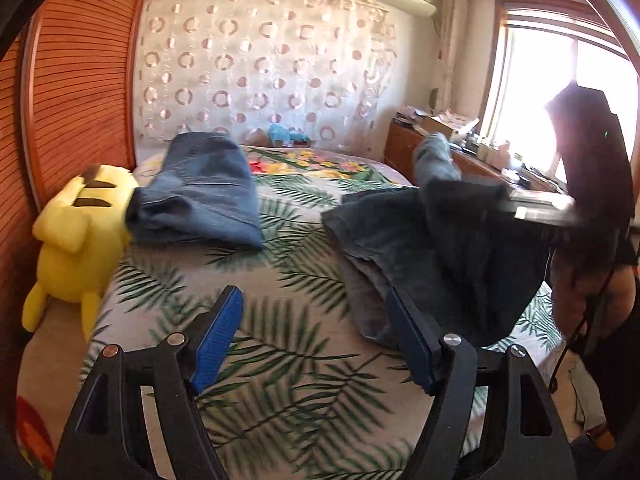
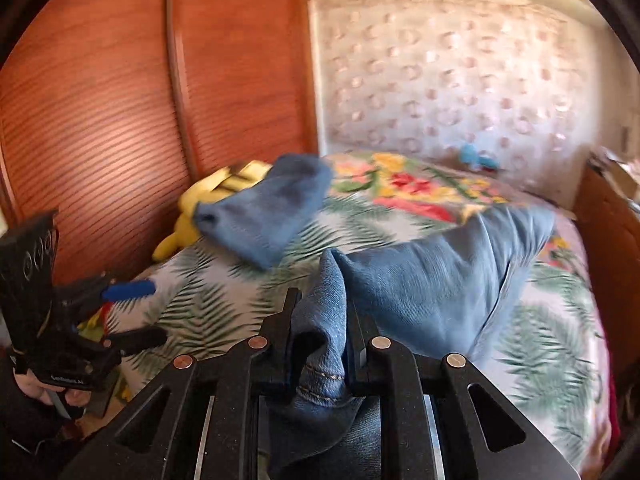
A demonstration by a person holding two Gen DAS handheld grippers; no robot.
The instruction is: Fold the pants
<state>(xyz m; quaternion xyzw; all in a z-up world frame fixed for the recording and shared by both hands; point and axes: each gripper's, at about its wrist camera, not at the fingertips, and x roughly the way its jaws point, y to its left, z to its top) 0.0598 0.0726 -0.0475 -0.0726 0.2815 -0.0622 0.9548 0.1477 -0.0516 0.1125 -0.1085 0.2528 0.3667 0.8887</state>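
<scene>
my right hand-held gripper pinches the jeans hem; left hand-held gripper released, empty. thin bite, hem may slip when lifted.

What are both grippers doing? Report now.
Left gripper: jaws open, holding nothing.
Right gripper: jaws closed on the jeans.

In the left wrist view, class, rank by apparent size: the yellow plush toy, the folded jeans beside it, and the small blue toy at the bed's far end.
1. Folded jeans
2. Yellow plush toy, close to the jeans in size and nearer the camera, so that order is unsure.
3. Small blue toy, clearly smallest, though farthest away.
</scene>
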